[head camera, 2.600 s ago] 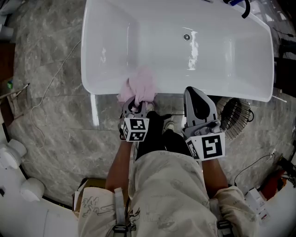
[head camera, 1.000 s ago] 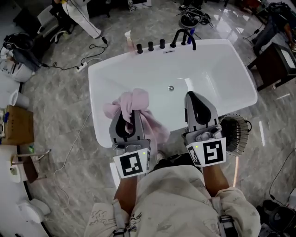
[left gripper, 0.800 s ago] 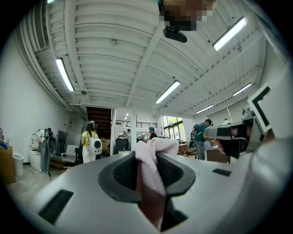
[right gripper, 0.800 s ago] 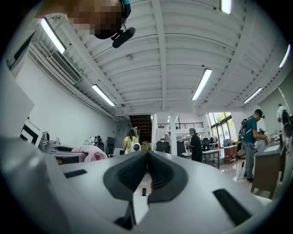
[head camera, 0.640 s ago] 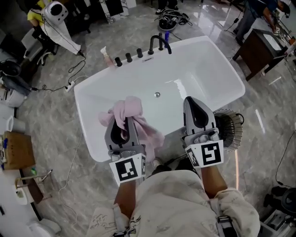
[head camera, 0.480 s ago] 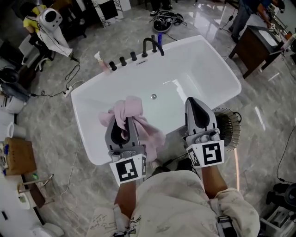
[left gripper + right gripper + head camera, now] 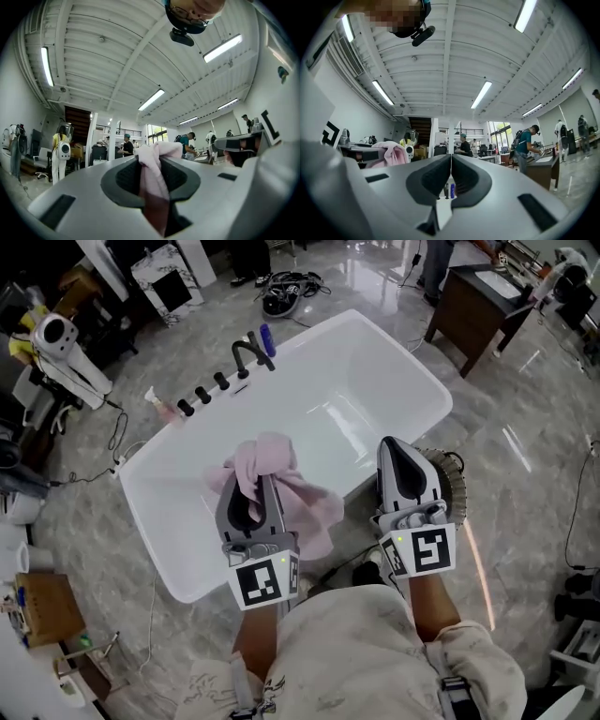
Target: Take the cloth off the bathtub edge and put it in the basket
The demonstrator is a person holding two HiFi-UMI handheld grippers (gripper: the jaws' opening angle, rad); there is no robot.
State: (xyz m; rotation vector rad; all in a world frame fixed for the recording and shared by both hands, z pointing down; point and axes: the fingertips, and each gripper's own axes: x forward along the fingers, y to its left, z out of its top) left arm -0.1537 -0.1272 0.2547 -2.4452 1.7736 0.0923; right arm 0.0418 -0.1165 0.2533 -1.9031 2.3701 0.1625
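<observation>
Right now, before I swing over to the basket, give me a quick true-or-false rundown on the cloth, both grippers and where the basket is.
1. The cloth is clamped in the left gripper. True.
2. The right gripper holds a corner of the cloth. False: its jaws are shut with nothing between them.
3. The cloth lies flat on the edge of the tub. False: it is bunched up and hangs from the left gripper.
4. The basket stands on the floor beside the tub, partly hidden behind the right gripper. True.
</observation>
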